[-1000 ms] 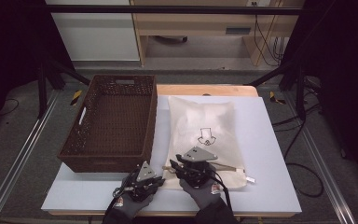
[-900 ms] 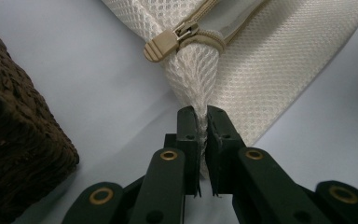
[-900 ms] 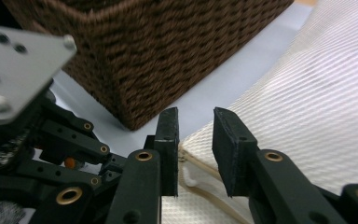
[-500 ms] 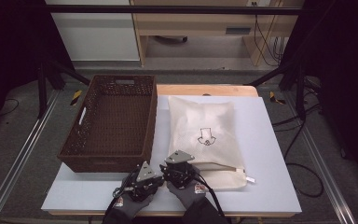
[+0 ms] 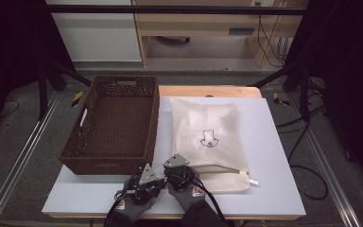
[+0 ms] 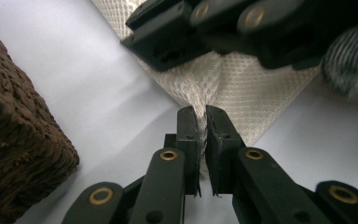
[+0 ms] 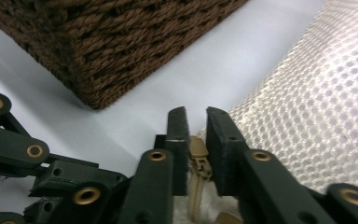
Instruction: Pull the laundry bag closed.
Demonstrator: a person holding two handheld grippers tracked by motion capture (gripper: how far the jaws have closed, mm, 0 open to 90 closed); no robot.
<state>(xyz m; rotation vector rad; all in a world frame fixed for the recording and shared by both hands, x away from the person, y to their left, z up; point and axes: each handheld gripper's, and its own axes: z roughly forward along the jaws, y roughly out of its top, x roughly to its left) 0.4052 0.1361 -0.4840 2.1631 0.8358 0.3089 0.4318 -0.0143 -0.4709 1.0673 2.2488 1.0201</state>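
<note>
A cream mesh laundry bag [image 5: 208, 137] with a small black print lies flat on the pale table [image 5: 274, 151]. Both grippers meet at its near left corner. My left gripper [image 6: 201, 112] is shut on a pinched fold of the mesh [image 6: 242, 84] at that corner. My right gripper [image 7: 196, 114] sits just beside it, and its jaws have just been closing on the bag's tan zipper pull [image 7: 198, 156], which they now hold. In the high view the left gripper [image 5: 152, 180] and right gripper [image 5: 172, 174] are side by side, gloved hands behind them.
A dark brown woven basket [image 5: 108, 163], empty, stands close to the left of the bag and the grippers; its corner [image 7: 121, 42] is just ahead of the right jaws. The table's front edge lies right behind the hands. Cables and a frame surround the table.
My right gripper has moved left and down to the bag's near left corner, next to the left gripper. The left gripper and the bag have stayed put.
</note>
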